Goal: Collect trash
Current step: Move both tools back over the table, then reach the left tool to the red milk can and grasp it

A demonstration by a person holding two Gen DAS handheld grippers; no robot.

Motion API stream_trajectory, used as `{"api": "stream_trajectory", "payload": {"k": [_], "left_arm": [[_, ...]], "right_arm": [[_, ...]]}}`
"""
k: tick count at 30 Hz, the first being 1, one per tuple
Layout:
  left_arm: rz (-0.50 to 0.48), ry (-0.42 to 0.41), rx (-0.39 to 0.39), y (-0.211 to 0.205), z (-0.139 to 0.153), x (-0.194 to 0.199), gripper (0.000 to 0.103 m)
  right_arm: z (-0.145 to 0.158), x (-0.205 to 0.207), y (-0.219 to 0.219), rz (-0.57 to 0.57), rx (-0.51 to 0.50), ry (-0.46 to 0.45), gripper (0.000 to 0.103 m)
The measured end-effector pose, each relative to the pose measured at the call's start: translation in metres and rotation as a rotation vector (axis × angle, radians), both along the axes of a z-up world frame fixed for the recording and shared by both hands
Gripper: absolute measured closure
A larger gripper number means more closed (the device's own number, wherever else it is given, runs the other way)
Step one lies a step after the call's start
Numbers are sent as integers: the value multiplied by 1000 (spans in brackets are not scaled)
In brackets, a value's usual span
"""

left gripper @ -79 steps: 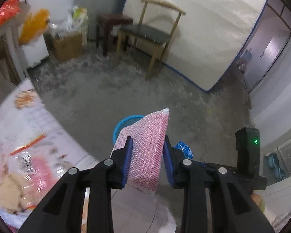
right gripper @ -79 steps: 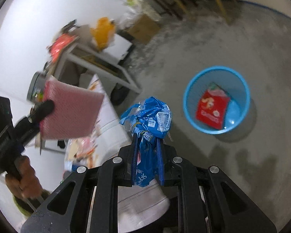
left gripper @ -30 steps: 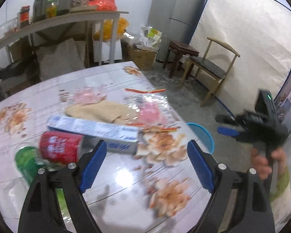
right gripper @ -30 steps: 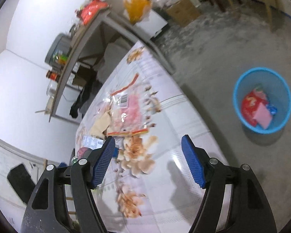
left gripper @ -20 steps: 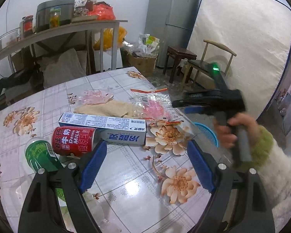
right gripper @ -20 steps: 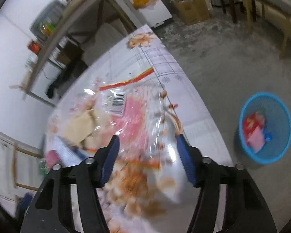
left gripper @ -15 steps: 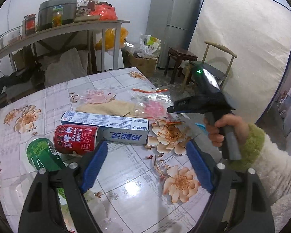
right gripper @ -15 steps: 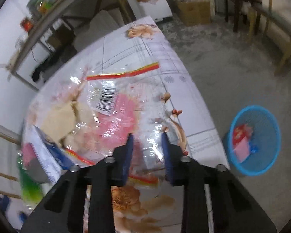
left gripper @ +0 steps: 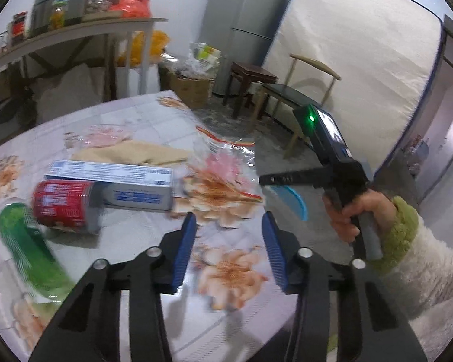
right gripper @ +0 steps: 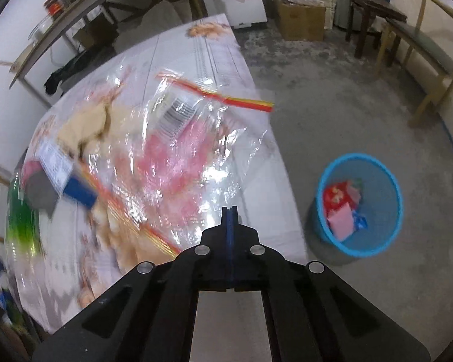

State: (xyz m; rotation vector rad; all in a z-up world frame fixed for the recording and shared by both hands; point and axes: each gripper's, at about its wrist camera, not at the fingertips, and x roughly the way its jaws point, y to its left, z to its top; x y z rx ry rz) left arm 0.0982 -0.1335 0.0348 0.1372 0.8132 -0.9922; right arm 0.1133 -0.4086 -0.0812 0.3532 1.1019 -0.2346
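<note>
A clear plastic bag (right gripper: pixel 178 157) with pink print and a red-yellow strip lies crumpled near the table's edge. My right gripper (right gripper: pixel 229 211) is shut, its tips pinching the bag's near edge. In the left wrist view a hand holds that right gripper (left gripper: pixel 261 179) at the clear bag (left gripper: pixel 226 163). My left gripper (left gripper: pixel 230 241) hovers over the flowered tablecloth (left gripper: pixel 229 274); its jaws are closing with nothing between them. The blue bin (right gripper: pixel 371 247) stands on the floor right of the table, holding a red packet, a pink sponge and a blue wrapper.
On the table lie a toothpaste box (left gripper: pixel 120 178), a red can (left gripper: pixel 66 208), a green bottle (left gripper: pixel 24 247) and a tan cloth (left gripper: pixel 130 154). A wooden chair (left gripper: pixel 302 96), a stool (left gripper: pixel 250 81) and a cardboard box (left gripper: pixel 193 90) stand on the concrete floor beyond.
My right gripper swung from the bin side down to the table and shut on the clear bag's edge; the bag has bunched toward the table edge. My left gripper's jaws have narrowed.
</note>
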Motion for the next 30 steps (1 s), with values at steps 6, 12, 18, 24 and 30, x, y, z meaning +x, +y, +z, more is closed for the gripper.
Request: {"api": "stream_trajectory", "payload": {"k": [6, 12, 18, 24, 30], "left_arm": [[-87, 29, 25, -39, -15, -15, 78], [-82, 42, 37, -56, -22, -8, 83], [-53, 46, 47, -49, -24, -4, 83], [-28, 28, 79, -34, -28, -7, 83], [4, 16, 100, -5, -27, -8, 83]], "right_arm": [[5, -63, 8, 67, -61, 19, 103], [17, -72, -29, -49, 145, -145, 91], [-11, -23, -93, -238, 465, -302, 38], [-50, 31, -110, -275, 638, -297, 49], [-46, 46, -95, -230, 547, -242, 95]]}}
